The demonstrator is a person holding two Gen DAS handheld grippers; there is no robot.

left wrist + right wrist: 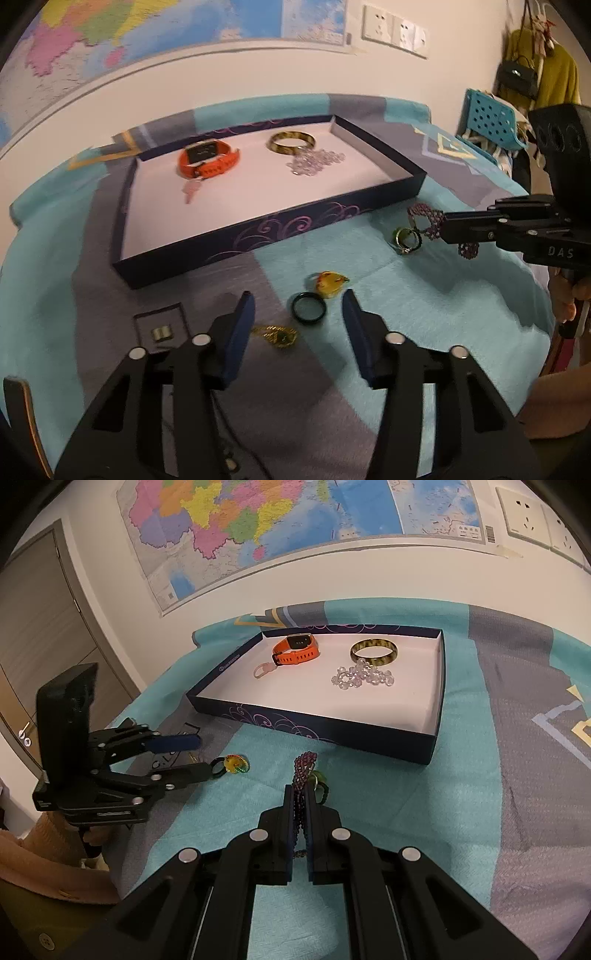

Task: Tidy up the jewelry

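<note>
A dark blue tray [258, 236] [317, 727] with a white floor holds an orange watch [207, 160] [297, 650], a brown bangle [291, 142] [373, 650], a clear bead bracelet [314, 162] [362, 677] and a pink clip [192, 188]. My left gripper [299, 306] [199, 755] is open just above the cloth, around a black ring [308, 308] beside a yellow pendant [328, 282] [236, 764]. My right gripper [299, 794] [448, 230] is shut on a purple bead bracelet [301, 775] [428, 218], next to a green ring [406, 238].
A gold chain piece [277, 334] and a small metal ring [162, 334] lie on the teal and grey cloth [424, 314] near my left fingers. A map and wall sockets hang behind; a blue basket [487, 122] stands at the right.
</note>
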